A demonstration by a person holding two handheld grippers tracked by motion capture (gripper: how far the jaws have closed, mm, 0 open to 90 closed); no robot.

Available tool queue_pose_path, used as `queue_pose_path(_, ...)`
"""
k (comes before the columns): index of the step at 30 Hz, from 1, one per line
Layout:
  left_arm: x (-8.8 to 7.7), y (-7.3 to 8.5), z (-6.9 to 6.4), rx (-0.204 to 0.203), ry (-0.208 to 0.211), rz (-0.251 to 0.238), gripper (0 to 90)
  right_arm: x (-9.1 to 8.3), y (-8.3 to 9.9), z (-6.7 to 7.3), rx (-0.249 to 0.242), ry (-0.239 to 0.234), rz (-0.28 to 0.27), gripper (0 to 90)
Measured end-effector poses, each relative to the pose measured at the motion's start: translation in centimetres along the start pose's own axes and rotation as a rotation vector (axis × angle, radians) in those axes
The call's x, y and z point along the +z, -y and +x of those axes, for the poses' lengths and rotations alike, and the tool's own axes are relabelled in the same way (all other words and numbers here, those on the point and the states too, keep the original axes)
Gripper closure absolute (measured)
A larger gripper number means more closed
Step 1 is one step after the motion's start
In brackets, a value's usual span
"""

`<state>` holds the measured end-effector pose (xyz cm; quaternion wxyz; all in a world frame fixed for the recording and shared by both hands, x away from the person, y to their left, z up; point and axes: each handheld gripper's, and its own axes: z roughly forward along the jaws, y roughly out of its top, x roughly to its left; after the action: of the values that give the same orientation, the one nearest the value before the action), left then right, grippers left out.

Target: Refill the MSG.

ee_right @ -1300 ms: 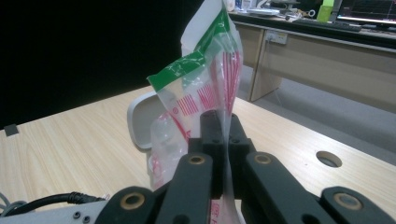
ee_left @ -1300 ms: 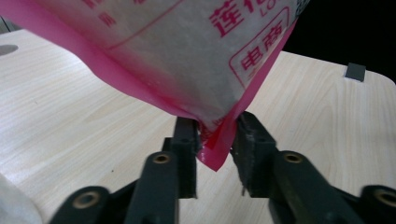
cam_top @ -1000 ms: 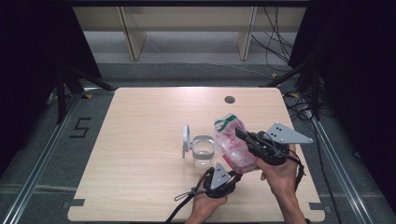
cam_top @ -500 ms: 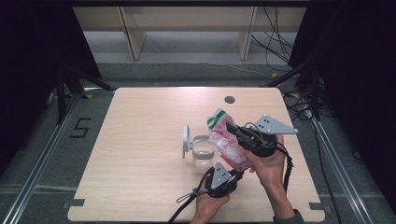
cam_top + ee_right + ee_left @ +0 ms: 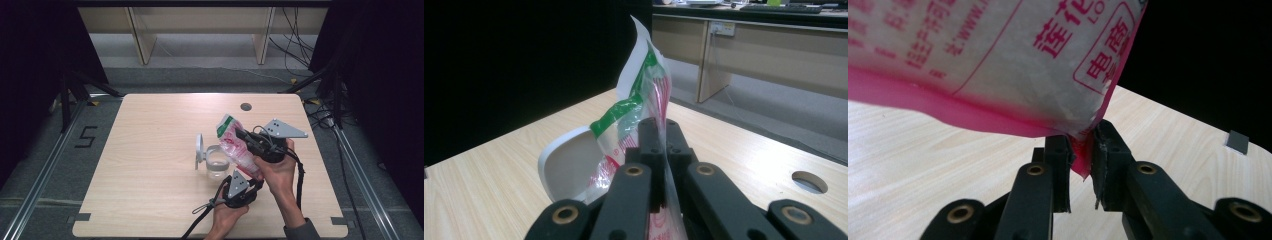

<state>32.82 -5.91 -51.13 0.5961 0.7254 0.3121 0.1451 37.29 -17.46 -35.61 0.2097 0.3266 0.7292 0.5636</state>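
Over the pale wooden desk, beside the clear glass jar, I have both sets of jaws clenched on the pink-and-white printed plastic pouch; the left gripper pinches only a corner, so I fear it slipping and spilling.

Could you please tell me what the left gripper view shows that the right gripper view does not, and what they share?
The left gripper view shows the red printed characters on the bag's pale face, its pink bottom edge pinched in the left gripper, and a small grey square at the table edge. The right gripper view shows the bag's green band, a white lid standing behind it, a round hole in the table, and wooden desks beyond. Both show the bag clamped in a gripper above the light wooden table.
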Motion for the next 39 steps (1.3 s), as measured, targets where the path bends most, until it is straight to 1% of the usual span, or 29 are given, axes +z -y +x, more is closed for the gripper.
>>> queue_pose_path(1,0.0,0.0,0.0,-0.008,-0.001,0.001,78.4,0.2,0.0,0.0,0.009,-0.008,-0.001,90.0)
queue_pose_path(2,0.0,-0.1,0.1,-0.013,-0.001,0.003,78.4,0.2,0.0,0.0,0.008,0.001,-0.001,90.0)
queue_pose_path(4,0.0,-0.1,0.1,-0.012,0.001,-0.001,78.4,0.5,0.0,-0.1,0.014,-0.008,-0.008,90.0)
queue_pose_path(7,0.1,-0.2,0.2,-0.022,0.009,-0.006,78.3,0.7,-0.1,0.0,0.001,-0.01,-0.007,90.0)
queue_pose_path(8,0.1,-0.2,0.3,-0.022,0.018,-0.006,78.3,0.8,-0.1,0.1,0.008,-0.008,-0.003,90.0)
queue_pose_path(9,0.1,-0.2,0.2,-0.026,0.012,-0.007,78.3,0.9,-0.1,0.1,0.008,-0.016,-0.01,90.0)
queue_pose_path(12,0.2,-0.3,0.1,-0.028,0.013,-0.016,78.2,1.2,-0.1,0.2,0.005,-0.002,0.001,90.0)
queue_pose_path(13,0.3,-0.4,0.2,-0.031,0.018,-0.013,78.2,1.4,-0.1,0.2,0.009,-0.009,-0.004,90.0)
queue_pose_path(14,0.2,-0.4,0.3,-0.007,0.017,0.01,78.2,1.4,-0.1,0.2,0.005,-0.003,0.0,90.0)
queue_pose_path(15,0.4,-0.3,0.2,-0.036,0.023,-0.02,78.2,1.5,-0.1,0.2,0.004,-0.001,0.004,90.0)
queue_pose_path(16,0.4,-0.3,0.2,-0.038,0.024,-0.026,78.2,1.6,-0.1,0.3,-0.003,-0.005,0.002,90.0)
queue_pose_path(17,0.5,-0.4,0.3,-0.04,0.025,-0.031,78.2,1.6,-0.1,0.5,0.001,-0.008,0.0,90.0)
queue_pose_path(19,0.5,-0.5,0.4,-0.04,0.025,-0.027,78.2,1.8,-0.1,0.5,-0.036,0.005,-0.009,90.0)
queue_pose_path(22,0.4,-0.5,0.4,-0.036,0.027,-0.033,78.2,2.0,-0.2,0.6,-0.031,0.005,-0.009,90.0)
queue_pose_path(23,0.4,-0.5,0.4,-0.038,0.026,-0.033,78.1,2.1,-0.2,0.6,-0.033,0.001,-0.006,90.0)
queue_pose_path(24,0.5,-0.5,0.4,-0.045,0.03,-0.033,78.1,2.2,-0.1,0.6,-0.036,-0.001,-0.014,90.0)
queue_pose_path(25,0.5,-0.6,0.4,-0.042,0.029,-0.032,78.1,2.2,-0.1,0.6,-0.03,0.009,0.001,90.0)
queue_pose_path(27,0.6,-0.6,0.4,-0.047,0.031,-0.032,78.1,2.4,-0.1,0.6,-0.03,-0.002,-0.001,90.0)
queue_pose_path(28,0.6,-0.6,0.4,-0.042,0.036,-0.039,78.1,2.4,-0.1,0.7,-0.014,-0.018,0.013,90.0)
queue_pose_path(29,0.6,-0.7,0.4,-0.039,0.036,-0.038,78.1,2.5,-0.1,0.6,-0.03,-0.009,-0.002,90.0)
queue_pose_path(30,0.7,-0.8,0.5,-0.041,0.038,-0.039,78.1,2.4,-0.2,0.6,-0.04,0.002,0.002,90.0)
queue_pose_path(31,0.7,-0.8,0.4,-0.04,0.038,-0.041,78.1,2.5,-0.2,0.7,-0.034,-0.009,0.0,90.0)
queue_pose_path(32,0.7,-0.9,0.4,-0.037,0.036,-0.041,78.1,2.6,-0.2,0.7,-0.035,-0.008,-0.002,90.0)
queue_pose_path(33,0.7,-0.9,0.5,-0.035,0.037,-0.043,78.1,2.5,-0.2,0.8,-0.035,-0.016,0.013,90.0)
queue_pose_path(35,0.7,-1.0,0.5,-0.038,0.036,-0.043,78.1,2.5,-0.3,0.8,-0.051,-0.006,0.004,90.0)
queue_pose_path(36,0.7,-1.0,0.5,-0.042,0.042,-0.046,78.1,2.5,-0.3,0.8,-0.043,-0.008,0.005,90.0)
queue_pose_path(37,0.8,-1.0,0.5,-0.035,0.043,-0.044,78.1,2.5,-0.3,0.9,-0.019,-0.018,0.018,90.0)
queue_pose_path(38,0.8,-1.0,0.5,-0.03,0.043,-0.045,78.1,2.5,-0.3,0.7,-0.038,-0.013,0.014,90.0)
queue_pose_path(39,0.8,-1.0,0.5,-0.03,0.038,-0.043,78.1,2.5,-0.4,0.6,-0.046,-0.008,0.007,90.0)
